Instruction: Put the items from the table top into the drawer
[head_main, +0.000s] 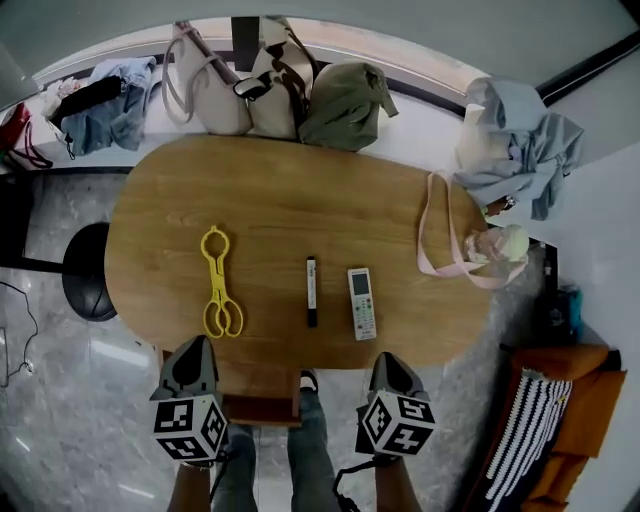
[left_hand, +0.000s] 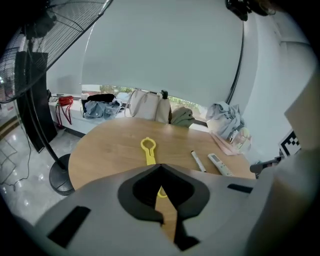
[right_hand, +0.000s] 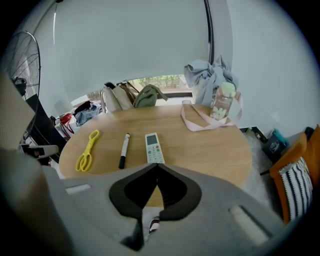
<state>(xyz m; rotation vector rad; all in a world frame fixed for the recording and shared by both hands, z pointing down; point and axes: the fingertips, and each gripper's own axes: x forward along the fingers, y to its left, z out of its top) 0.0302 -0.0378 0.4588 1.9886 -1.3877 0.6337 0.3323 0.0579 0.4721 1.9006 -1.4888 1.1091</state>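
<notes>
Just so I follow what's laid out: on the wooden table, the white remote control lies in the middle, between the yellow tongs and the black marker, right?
Not quite. The black marker lies in the middle, between the yellow tongs and the white remote control, on the wooden table. The head view shows this.

A lived-in room of a home or small studio is suggested: an oval wooden table (head_main: 280, 190) is set on glossy marble-look floor tiles (head_main: 60, 400) before a roller blind (left_hand: 160, 50). Bags (head_main: 250, 85) and heaped clothes (head_main: 520, 150) are left on the sill (head_main: 425, 125). A standing fan (left_hand: 30, 45) and an orange sofa (head_main: 565, 385) with a striped cushion (head_main: 525, 440) are placed at the sides.
</notes>
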